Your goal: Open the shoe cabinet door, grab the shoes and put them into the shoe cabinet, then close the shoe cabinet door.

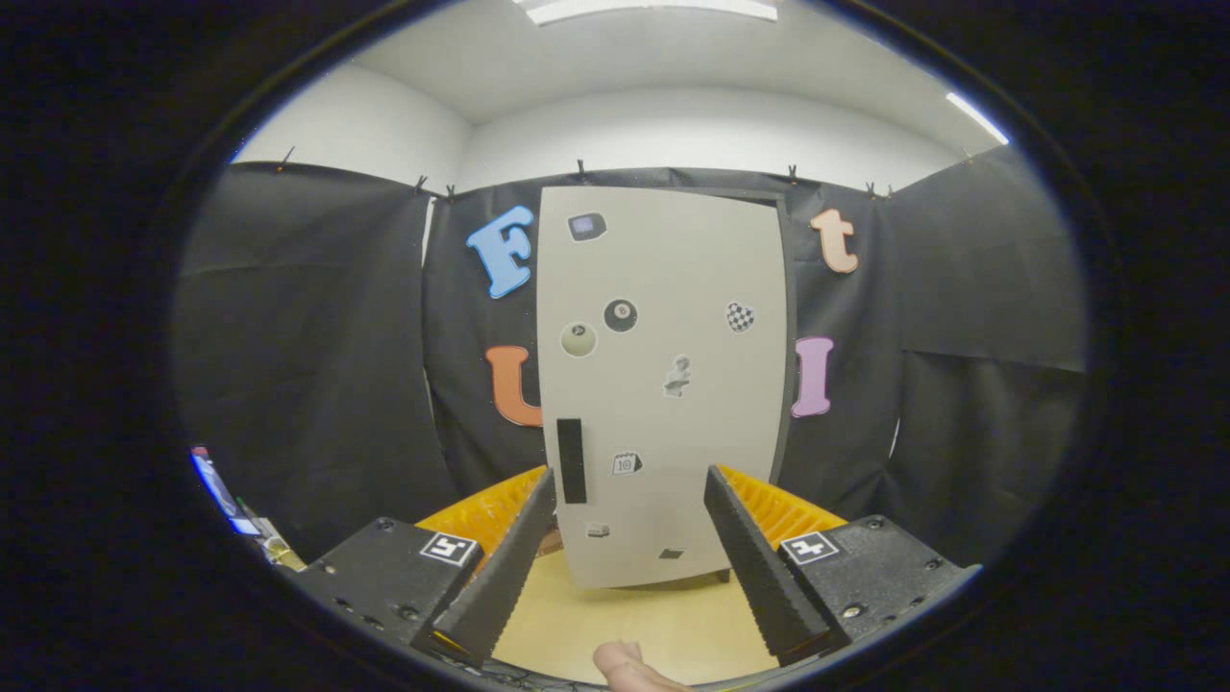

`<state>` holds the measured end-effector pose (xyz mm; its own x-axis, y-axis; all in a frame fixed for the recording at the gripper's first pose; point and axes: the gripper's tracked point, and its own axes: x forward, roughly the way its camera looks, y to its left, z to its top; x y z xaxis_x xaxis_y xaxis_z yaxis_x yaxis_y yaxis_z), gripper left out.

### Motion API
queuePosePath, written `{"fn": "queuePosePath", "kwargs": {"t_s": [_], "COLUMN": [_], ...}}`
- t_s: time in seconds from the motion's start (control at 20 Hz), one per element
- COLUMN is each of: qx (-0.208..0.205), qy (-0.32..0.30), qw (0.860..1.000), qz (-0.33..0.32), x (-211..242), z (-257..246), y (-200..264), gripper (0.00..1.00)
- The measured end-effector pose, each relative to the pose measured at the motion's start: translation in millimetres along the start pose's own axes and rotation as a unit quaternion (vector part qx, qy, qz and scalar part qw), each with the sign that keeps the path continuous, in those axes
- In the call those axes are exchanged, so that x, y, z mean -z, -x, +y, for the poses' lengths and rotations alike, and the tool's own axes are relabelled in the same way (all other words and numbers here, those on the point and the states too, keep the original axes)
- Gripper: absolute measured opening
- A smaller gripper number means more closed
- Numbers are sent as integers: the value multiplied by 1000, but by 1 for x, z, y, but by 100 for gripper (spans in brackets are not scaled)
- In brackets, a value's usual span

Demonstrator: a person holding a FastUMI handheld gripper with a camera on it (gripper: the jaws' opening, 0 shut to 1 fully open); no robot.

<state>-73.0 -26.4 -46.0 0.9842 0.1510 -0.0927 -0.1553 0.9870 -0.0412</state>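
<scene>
Nearest the lens, a fingertip (pixel 629 665) shows low between the gripper's (pixel 629 481) two fingers, over a light wooden tabletop (pixel 615 615). Both fingers stand wide apart and hold nothing. Just ahead of them, and showing between them, stands the shoe cabinet (pixel 663 384): a tall pale door, closed, dotted with small stickers. A dark vertical handle (pixel 571 460) sits by its left edge, near the left finger's tip.
</scene>
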Motion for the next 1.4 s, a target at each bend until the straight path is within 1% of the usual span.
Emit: {"fn": "queuePosePath", "kwargs": {"t_s": [0.2, 0.5, 0.6, 0.9, 1.15, 1.25, 1.3, 1.4], "qx": [1, -4, -10, 7, 6, 5, 1, -8], "qy": [-1, -12, -14, -3, -1, -1, -2, -11], "qw": [1000, 1000, 1000, 999, 999, 999, 999, 999], "qz": [-14, -29, -24, -47, -48, -45, -42, -39], "x": [-14, -25, -20, -28, -25, -23, -24, -23], "z": [-17, -16, -12, -16, -11, -6, 10, 17], "y": [32, 59, 62, 77, 84, 86, 85, 87], "gripper": [99, 99, 99, 99, 99, 99, 99, 99]}}
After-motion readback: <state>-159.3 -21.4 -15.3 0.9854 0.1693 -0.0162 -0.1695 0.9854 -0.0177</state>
